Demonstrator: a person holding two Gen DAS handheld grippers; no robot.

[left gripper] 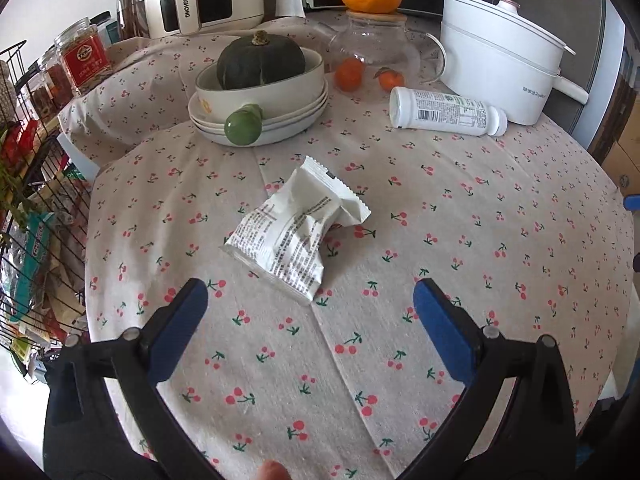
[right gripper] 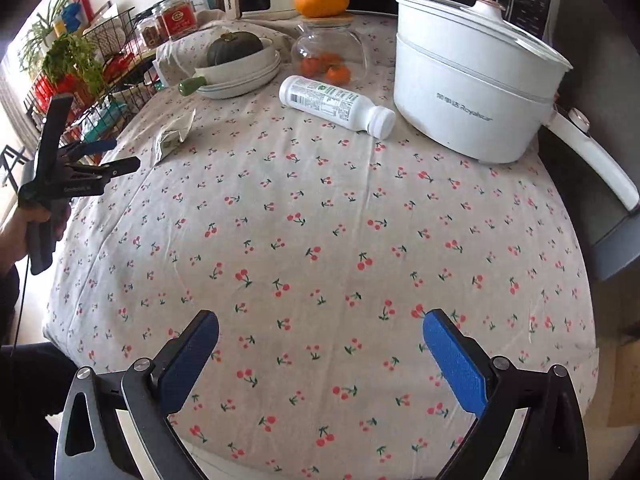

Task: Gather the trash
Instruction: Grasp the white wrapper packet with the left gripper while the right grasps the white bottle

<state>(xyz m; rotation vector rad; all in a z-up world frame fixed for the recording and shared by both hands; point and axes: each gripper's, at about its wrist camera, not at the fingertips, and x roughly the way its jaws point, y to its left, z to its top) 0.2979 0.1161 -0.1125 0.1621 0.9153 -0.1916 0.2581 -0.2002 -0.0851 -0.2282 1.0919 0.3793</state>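
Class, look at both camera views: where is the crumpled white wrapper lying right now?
The crumpled white wrapper lies on the cherry-print tablecloth, just ahead of the open left gripper, nearer than the stacked bowls.

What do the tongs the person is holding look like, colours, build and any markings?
Both are black plastic frames with silver rivets and blue textured pads on two fingers. The left tongs and right tongs match. In the right wrist view the left tongs show faint white lettering, too small to read, on the body, and a thin black cable hanging below the hand.

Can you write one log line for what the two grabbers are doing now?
left gripper: open, empty, facing crumpled wrapper | right gripper: open, empty, over tablecloth | white bottle: lying down, untouched
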